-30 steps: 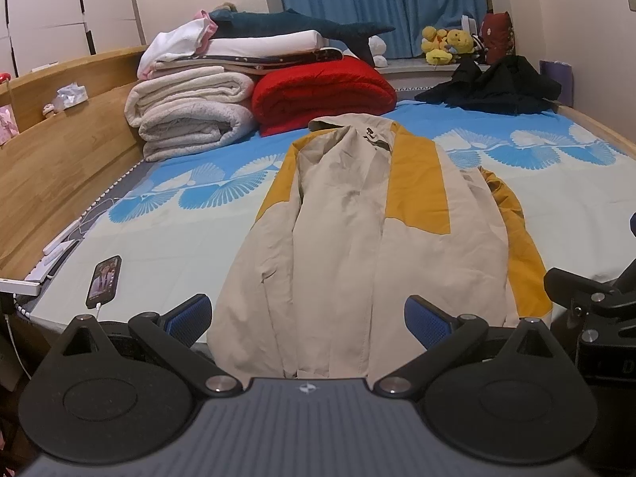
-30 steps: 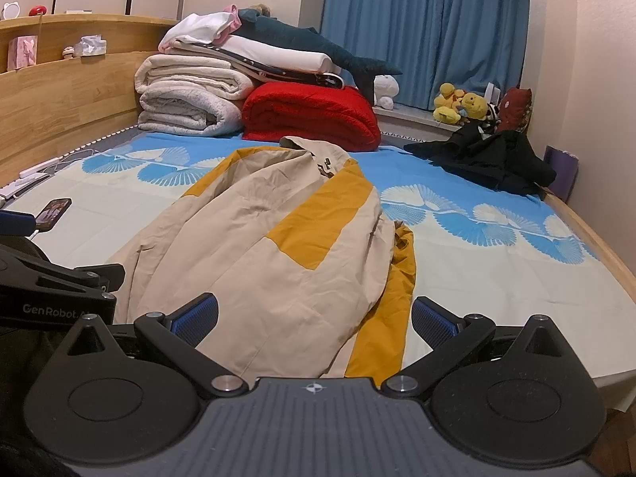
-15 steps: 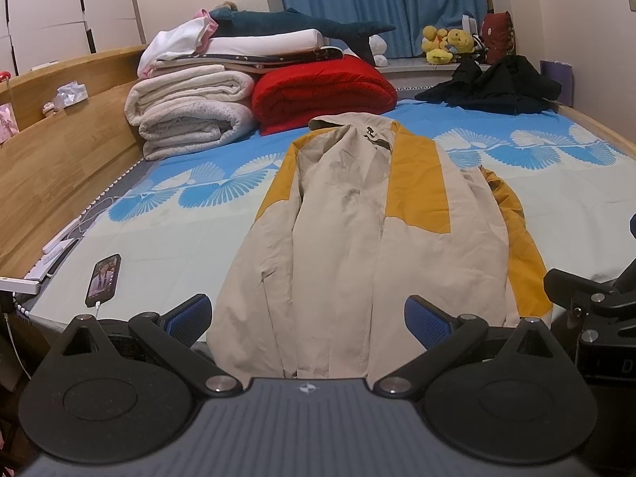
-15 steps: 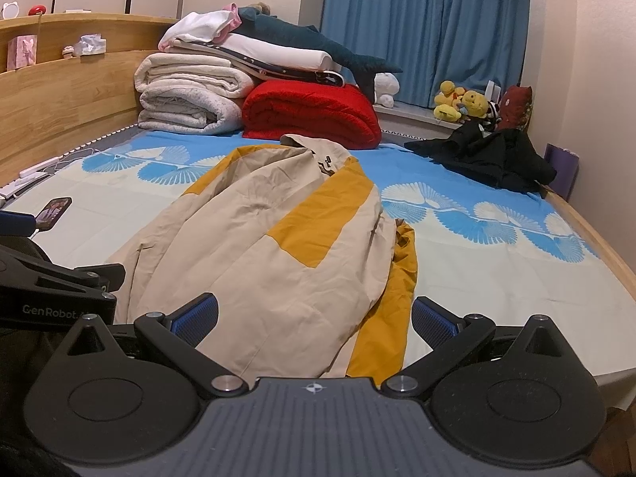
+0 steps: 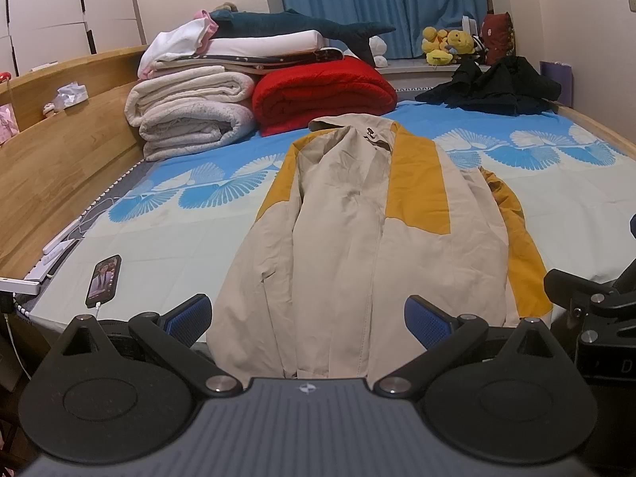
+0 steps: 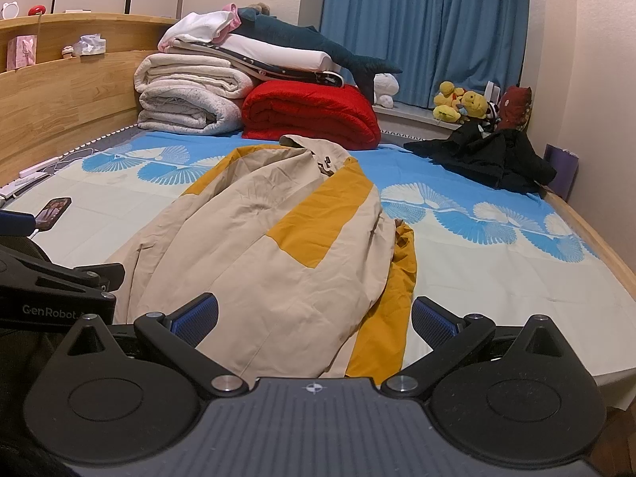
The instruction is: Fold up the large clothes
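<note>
A beige and mustard-yellow jacket (image 5: 357, 238) lies lengthwise on the bed, collar far, hem near; it also shows in the right wrist view (image 6: 278, 238). A yellow sleeve (image 5: 516, 238) sticks out along its right side. My left gripper (image 5: 308, 318) is open and empty, just before the hem at the bed's near edge. My right gripper (image 6: 314, 318) is open and empty, near the hem's right part by the yellow sleeve (image 6: 393, 298). Each gripper's body shows at the edge of the other's view.
A phone (image 5: 104, 281) lies on the sheet at the near left. Folded white blankets (image 5: 190, 115) and a red blanket (image 5: 322, 95) are stacked at the far end. A black garment (image 5: 497, 87) lies far right. A wooden headboard (image 5: 59, 151) runs along the left.
</note>
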`<state>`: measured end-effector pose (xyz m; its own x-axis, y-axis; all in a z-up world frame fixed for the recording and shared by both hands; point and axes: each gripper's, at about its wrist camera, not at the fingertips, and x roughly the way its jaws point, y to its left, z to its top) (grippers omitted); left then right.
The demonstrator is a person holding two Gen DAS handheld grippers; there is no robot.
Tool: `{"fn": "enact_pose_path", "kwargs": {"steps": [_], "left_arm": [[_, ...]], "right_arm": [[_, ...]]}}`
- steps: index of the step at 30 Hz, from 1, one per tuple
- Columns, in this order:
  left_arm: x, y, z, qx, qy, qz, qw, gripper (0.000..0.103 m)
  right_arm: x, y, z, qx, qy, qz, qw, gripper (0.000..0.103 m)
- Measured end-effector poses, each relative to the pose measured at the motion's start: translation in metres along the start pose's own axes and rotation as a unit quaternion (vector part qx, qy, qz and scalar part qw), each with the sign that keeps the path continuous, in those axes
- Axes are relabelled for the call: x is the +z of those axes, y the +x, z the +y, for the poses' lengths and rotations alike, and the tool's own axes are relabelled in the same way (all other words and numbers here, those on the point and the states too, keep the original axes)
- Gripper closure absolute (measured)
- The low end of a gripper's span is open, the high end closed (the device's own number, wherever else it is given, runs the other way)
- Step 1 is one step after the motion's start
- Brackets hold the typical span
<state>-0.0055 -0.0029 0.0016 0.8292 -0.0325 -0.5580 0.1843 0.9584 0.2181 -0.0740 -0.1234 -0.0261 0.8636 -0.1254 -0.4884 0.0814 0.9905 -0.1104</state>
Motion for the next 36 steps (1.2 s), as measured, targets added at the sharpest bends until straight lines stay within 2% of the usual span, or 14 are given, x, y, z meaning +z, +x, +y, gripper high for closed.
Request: {"fn": "enact_pose_path", "kwargs": {"steps": [36], "left_arm": [[-0.0007,-0.0002,0.0006,-0.001,-0.001,0.0,1.0,0.0]], "right_arm": [[0.0017,0.0008,-0.0009,-0.001,-0.001,-0.003,1.0,0.001]]}}
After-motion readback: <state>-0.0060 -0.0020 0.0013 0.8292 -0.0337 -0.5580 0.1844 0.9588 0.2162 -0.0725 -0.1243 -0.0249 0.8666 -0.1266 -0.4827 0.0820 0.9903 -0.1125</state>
